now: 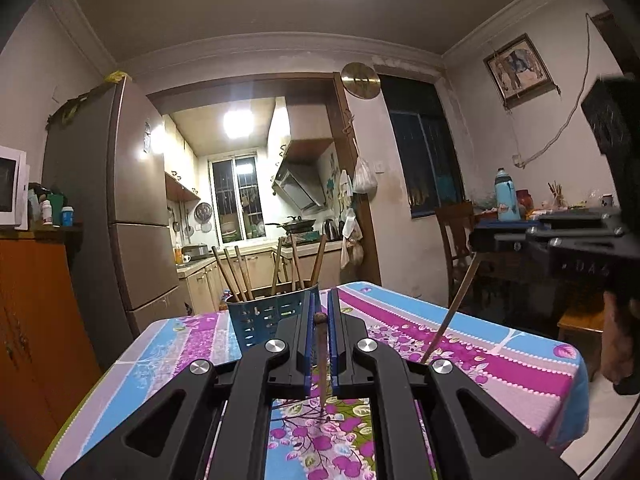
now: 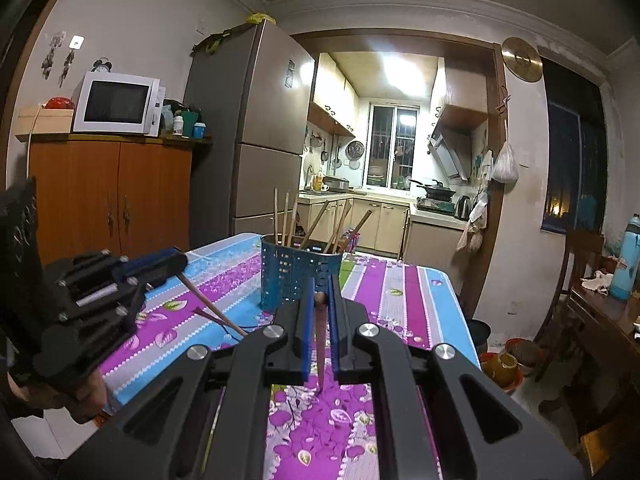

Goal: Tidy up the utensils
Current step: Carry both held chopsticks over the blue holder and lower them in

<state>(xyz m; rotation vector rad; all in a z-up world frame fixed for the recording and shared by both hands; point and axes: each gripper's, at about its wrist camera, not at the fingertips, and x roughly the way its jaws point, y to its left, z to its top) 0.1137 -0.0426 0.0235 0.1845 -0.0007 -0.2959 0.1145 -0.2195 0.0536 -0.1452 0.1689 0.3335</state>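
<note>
A blue perforated utensil holder (image 1: 262, 318) with several wooden chopsticks stands on the floral tablecloth; it also shows in the right wrist view (image 2: 298, 276). My left gripper (image 1: 320, 308) is shut on a brown chopstick (image 1: 322, 364), held upright just in front of the holder. My right gripper (image 2: 320, 294) is shut on another brown chopstick (image 2: 320, 344), also close before the holder. The right gripper appears at the right of the left wrist view (image 1: 476, 240) with its chopstick (image 1: 452, 312) hanging down. The left gripper appears at the left of the right wrist view (image 2: 180, 266) with its chopstick (image 2: 212, 308).
The table (image 1: 500, 344) has a purple, blue and pink cloth, with its far edge behind the holder. A fridge (image 2: 248, 128) and an orange cabinet (image 2: 112, 192) with a microwave (image 2: 118, 102) stand to the left. A chair (image 1: 456, 236) and a cluttered side table (image 2: 600, 308) stand to the right.
</note>
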